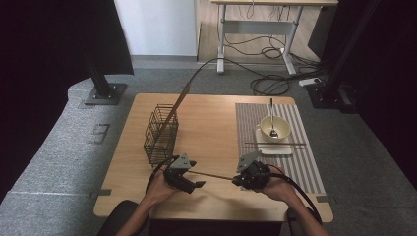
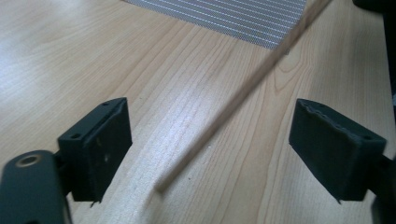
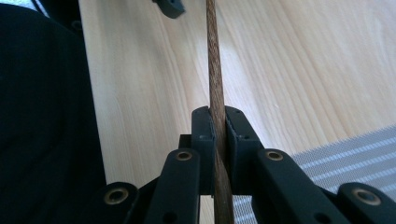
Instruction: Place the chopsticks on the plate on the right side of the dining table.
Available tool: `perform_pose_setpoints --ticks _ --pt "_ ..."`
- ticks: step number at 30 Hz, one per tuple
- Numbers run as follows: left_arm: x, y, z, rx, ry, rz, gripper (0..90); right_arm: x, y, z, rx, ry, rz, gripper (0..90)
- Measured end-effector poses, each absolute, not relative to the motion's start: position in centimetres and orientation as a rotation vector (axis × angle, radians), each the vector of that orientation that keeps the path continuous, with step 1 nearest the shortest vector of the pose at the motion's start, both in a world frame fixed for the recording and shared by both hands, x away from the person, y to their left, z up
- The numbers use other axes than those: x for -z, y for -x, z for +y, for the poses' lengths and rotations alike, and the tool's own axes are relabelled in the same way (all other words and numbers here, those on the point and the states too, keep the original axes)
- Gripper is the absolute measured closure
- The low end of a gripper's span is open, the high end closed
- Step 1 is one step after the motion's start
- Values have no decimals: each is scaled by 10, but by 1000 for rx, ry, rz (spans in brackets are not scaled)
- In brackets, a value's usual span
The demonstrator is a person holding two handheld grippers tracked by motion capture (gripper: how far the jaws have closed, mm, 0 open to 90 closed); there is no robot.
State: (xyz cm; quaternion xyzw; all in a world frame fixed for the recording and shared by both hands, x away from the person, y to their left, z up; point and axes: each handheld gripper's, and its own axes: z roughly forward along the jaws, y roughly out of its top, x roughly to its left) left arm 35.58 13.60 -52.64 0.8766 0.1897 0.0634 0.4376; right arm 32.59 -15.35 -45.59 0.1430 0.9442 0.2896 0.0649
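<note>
My right gripper (image 1: pixel 237 180) (image 3: pixel 218 116) is shut on a brown wooden chopstick (image 1: pixel 211 175) (image 3: pixel 214 56) near the table's front edge. The stick points left toward my left gripper (image 1: pixel 195 174) (image 2: pixel 217 135). That gripper is open, and the free end of the chopstick (image 2: pixel 243 93) lies between its wide-apart jaws, touching neither. A second chopstick (image 1: pixel 275 144) rests across a white square plate (image 1: pixel 282 150) under a cream bowl (image 1: pixel 281 129) that holds a spoon (image 1: pixel 272 118). A third long stick (image 1: pixel 174 105) leans out of the black wire basket (image 1: pixel 161 133).
The bowl and plate stand on a striped grey placemat (image 1: pixel 305 162) (image 2: pixel 224 16) (image 3: pixel 336 154) on the right half of the wooden table (image 1: pixel 211 123). The wire basket is on the left half. Cables and a desk frame (image 1: pixel 255 29) lie on the floor beyond.
</note>
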Motion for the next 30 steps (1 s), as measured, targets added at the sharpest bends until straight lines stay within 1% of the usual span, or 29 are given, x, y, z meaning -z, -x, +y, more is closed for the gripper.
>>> perform_pose_setpoints --ticks 1,2,5,17,30 --pt "527 -356 135 -154 -2183 486 80 454 -326 -159 -881 -450 2843 828" --pt "527 -356 135 -154 -2183 486 55 454 -326 -159 -881 -450 2843 828" --pt "530 -357 133 -158 -2193 507 0 451 -326 -170 -897 -492 2823 828" --pt "539 -361 133 -168 -2209 565 0 449 -327 -193 -927 -596 2768 828" --pt "553 -363 127 -204 -2329 580 0 448 -337 -217 -931 -711 2705 828"
